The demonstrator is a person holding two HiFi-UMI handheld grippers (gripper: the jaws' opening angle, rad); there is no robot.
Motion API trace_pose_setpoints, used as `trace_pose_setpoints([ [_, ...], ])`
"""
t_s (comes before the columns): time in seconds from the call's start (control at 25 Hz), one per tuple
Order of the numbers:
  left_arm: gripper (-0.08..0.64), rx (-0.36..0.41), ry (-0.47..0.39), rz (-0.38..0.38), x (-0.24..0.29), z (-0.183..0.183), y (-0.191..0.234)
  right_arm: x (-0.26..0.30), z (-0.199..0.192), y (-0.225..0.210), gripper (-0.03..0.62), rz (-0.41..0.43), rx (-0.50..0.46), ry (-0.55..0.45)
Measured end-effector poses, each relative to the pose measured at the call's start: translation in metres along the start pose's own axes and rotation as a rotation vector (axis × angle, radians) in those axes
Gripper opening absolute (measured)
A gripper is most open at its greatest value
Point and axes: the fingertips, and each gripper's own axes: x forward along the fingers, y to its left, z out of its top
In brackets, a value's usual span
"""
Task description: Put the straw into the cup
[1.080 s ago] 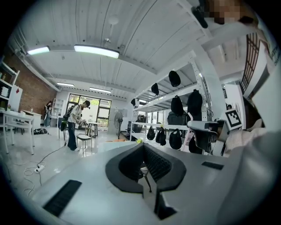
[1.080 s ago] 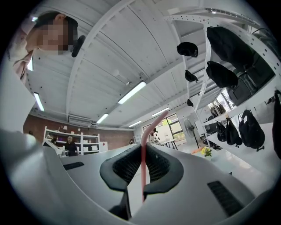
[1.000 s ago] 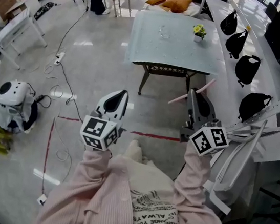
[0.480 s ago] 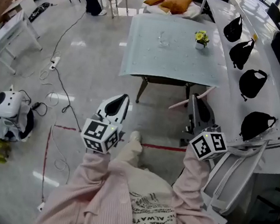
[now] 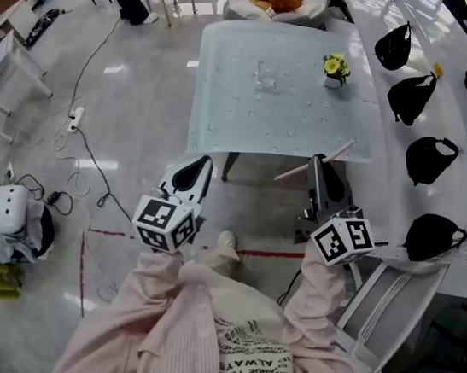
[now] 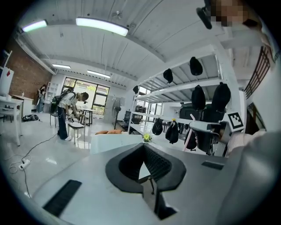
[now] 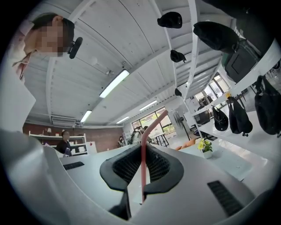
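Clamped in the right gripper (image 5: 316, 161): a pink straw (image 7: 142, 167), at the pale table's (image 5: 227, 111) near edge. Left gripper (image 6: 143, 146) closed on nothing. Clear cup (image 5: 269, 76) mid-table, well ahead, near potted flowers (image 5: 334, 67).

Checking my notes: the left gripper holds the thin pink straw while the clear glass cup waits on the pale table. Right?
No. The right gripper holds the thin pink straw, as the right gripper view shows; the clear glass cup does wait on the pale table.
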Motion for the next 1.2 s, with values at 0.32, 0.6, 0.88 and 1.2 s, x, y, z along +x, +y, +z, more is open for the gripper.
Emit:
trace_pose_setpoints([
  [0.32, 0.0, -0.004, -0.001, -0.052, 0.057, 0.019, 0.037, 0.052, 0.001, -0.023, 0.023, -0.048, -0.004, -0.022],
  [0.6, 0.0, -0.019, 0.02, -0.078, 0.089, 0.015, 0.049, 0.077, 0.0, -0.044, 0.023, -0.078, -0.007, -0.022],
  [0.88, 0.0, -0.057, 0.054, -0.049, 0.131, 0.01, 0.077, 0.121, -0.01, -0.079, 0.023, -0.089, 0.022, 0.001],
  [1.2, 0.0, -0.069, 0.109, -0.015, 0.2, 0.008, 0.105, 0.192, -0.024, -0.132, 0.023, -0.058, 0.076, 0.043],
])
